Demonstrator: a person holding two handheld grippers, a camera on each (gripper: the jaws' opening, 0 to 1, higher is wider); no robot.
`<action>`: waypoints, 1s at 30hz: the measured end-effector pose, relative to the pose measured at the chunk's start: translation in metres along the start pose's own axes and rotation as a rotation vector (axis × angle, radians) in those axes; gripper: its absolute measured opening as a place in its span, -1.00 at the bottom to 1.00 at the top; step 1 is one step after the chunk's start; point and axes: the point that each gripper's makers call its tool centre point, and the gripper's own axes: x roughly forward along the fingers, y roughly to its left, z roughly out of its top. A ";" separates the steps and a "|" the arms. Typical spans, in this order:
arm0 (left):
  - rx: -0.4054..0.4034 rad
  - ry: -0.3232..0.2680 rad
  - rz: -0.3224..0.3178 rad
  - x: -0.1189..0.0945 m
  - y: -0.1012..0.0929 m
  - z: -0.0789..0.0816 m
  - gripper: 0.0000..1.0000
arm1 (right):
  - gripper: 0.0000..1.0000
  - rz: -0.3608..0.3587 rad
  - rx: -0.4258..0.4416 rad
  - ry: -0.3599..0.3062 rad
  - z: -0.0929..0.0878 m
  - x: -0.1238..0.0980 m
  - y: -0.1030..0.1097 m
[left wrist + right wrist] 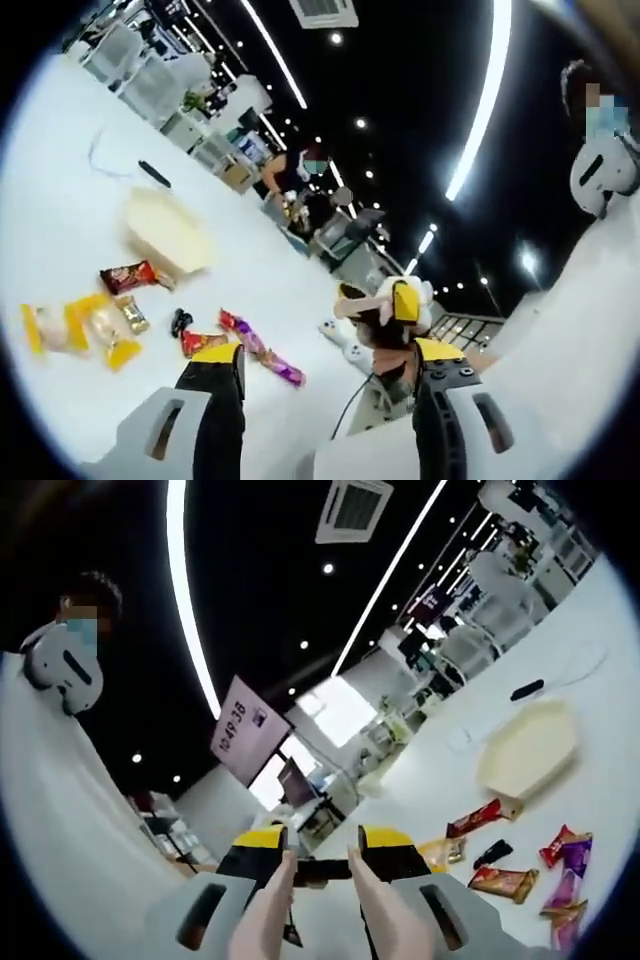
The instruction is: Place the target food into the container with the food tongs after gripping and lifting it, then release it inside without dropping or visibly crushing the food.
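A pale yellow container (165, 230) (530, 745) lies on the white table (60, 220) (600, 780). Wrapped snacks lie loose near it: a red packet (130, 277) (475, 818), yellow packets (75, 325), a purple one (262, 355) (562, 888) and an orange-red one (505, 882). My left gripper (328, 352) is open above the table edge, nothing between its jaws. My right gripper (322, 842) holds the cream food tongs (272, 905), one arm along each jaw. The tong tips are apart and empty, well off from the snacks.
A small black object (153, 173) (527, 690) and a thin cable (100, 155) (580, 665) lie beyond the container. A masked person in white (600, 150) (60, 640) stands close by. Another person (295, 170) works at a far table.
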 end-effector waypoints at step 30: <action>0.214 0.120 0.257 -0.013 0.052 -0.006 0.83 | -0.46 -0.312 -0.171 0.082 -0.016 -0.032 -0.056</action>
